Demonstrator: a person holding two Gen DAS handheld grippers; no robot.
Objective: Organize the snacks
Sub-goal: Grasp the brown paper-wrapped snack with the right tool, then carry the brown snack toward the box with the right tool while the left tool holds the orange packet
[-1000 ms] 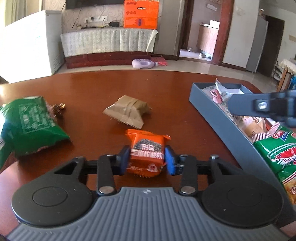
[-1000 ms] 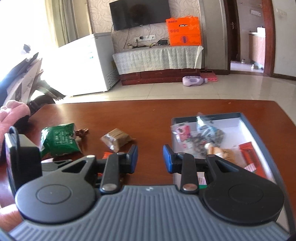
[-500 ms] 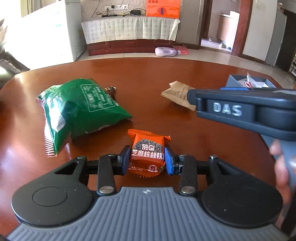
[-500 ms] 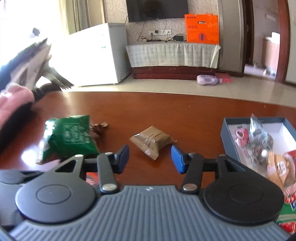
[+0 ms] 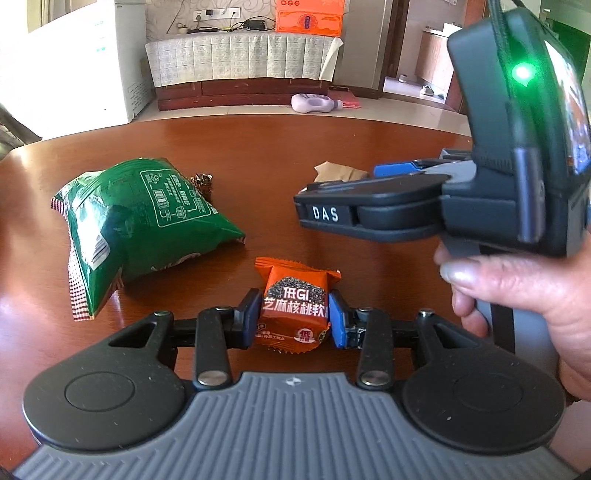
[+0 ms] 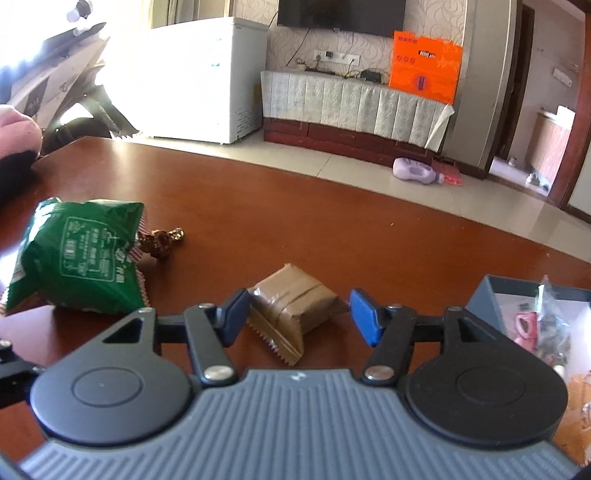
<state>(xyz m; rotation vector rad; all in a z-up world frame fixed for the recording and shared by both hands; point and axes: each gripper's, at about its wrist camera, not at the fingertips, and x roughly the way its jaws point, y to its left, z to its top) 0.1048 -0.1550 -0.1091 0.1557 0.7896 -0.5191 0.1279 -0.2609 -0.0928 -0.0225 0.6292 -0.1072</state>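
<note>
Since a second ago the right tool [image 6: 297, 317] has swung away from the grey box [image 6: 491, 295] toward the brown packet [image 6: 295, 306], its jaws having just been opening; they now stand released with the packet between them, the left pad close against it and the right pad clear, so nothing is gripped yet. Meanwhile the view from the left tool [image 5: 291, 317] has turned from the box to the green bag [image 5: 140, 221], while it stays clenched on the orange packet [image 5: 295, 306], pads pressing both sides, probably holding it ready for the box. A hand [image 5: 524, 295] carries the right tool across the left view, just beyond the orange packet. Judging by the straddle, the brown packet is the next pick. Left of the brown packet lies the green bag with a small foil-wrapped sweet [image 6: 162, 238] touching its far edge; right of it stands the box, already holding snacks. All rest on a glossy red-brown table [image 6: 332, 221]; beyond are a tiled floor, a white chest freezer [image 6: 207, 81], a cloth-draped cabinet [image 6: 351, 99] with an orange carton [image 6: 424, 70], and a wall television [image 6: 340, 13].
</note>
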